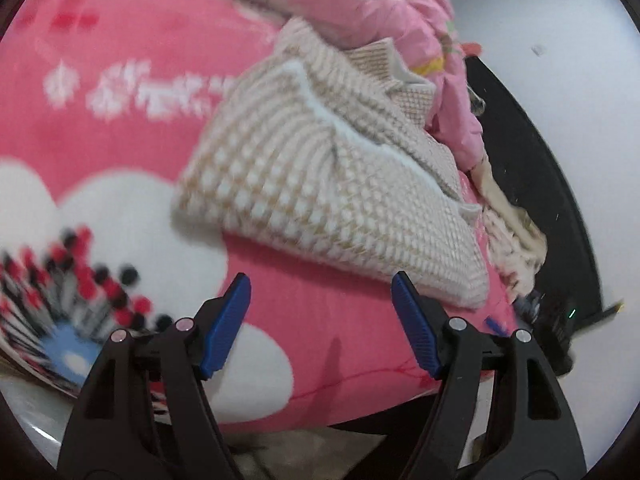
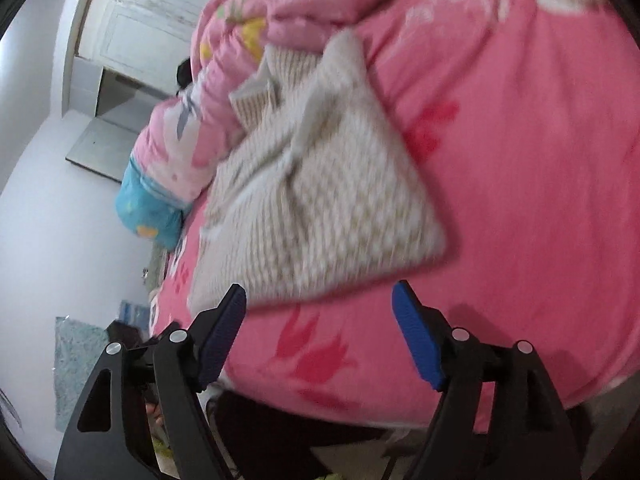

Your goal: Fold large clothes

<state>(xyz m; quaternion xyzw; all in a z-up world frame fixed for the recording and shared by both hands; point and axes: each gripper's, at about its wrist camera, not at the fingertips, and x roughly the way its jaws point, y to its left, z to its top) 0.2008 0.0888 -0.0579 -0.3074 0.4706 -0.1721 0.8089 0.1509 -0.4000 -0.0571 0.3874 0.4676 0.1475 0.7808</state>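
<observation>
Folded beige knit sweater (image 1: pixel 320 184) (image 2: pixel 320 200) lying on pink blanket (image 1: pixel 140 128) (image 2: pixel 520 160), pink quilt (image 1: pixel 400 12) (image 2: pixel 240 60) bunched at its far side, left gripper (image 1: pixel 320 292) and right gripper (image 2: pixel 318 300) both spread wide, empty, just near of the sweater

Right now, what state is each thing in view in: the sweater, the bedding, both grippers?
Knit sweater: folded into a compact bundle, lying on the pink blanket, not held.
Pink blanket: spread flat over the bed.
Pink quilt: bunched up beyond the sweater.
Left gripper: open, nothing between the jaws.
Right gripper: open, nothing between the jaws.
</observation>
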